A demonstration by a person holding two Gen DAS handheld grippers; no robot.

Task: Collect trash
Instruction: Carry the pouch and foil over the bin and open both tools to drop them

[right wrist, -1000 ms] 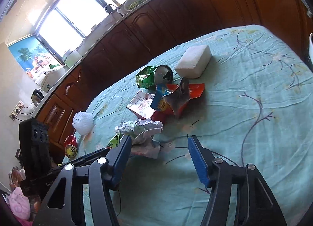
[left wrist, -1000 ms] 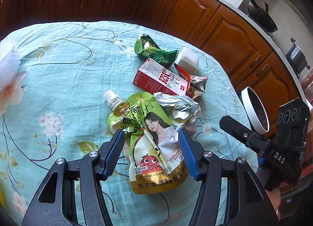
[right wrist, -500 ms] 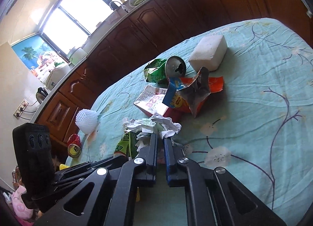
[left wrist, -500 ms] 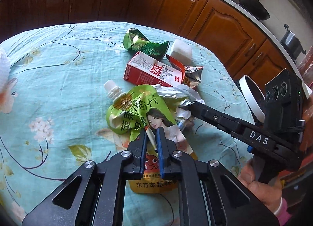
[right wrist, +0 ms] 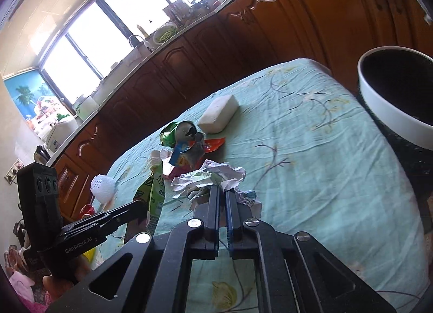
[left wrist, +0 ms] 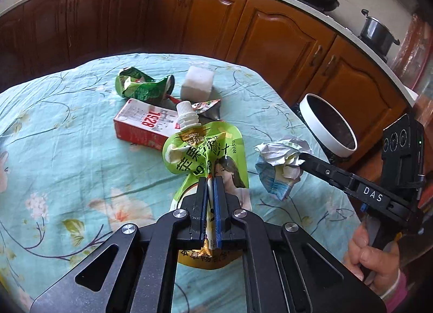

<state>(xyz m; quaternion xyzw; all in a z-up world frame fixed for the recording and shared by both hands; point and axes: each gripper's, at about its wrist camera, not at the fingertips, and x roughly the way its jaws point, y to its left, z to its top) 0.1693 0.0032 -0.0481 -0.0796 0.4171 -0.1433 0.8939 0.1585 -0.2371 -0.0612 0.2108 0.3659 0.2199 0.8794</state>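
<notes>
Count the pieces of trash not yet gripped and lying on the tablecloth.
4: crushed green can, red carton, foil snack wrapper, white block, clustered mid-table. A white mesh ball sits apart; more may be hidden.

Floral tablecloth [left wrist: 67,156]: red carton [left wrist: 138,126], crushed can [left wrist: 140,88], white block [left wrist: 197,82].

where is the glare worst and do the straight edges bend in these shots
Right wrist view: the windows are blown out to white, and the cabinets under them go dark. Left wrist view: even light, sharp print on the green pouch; the countertop edge bows with fisheye distortion, and the corners vignette to black.
</notes>
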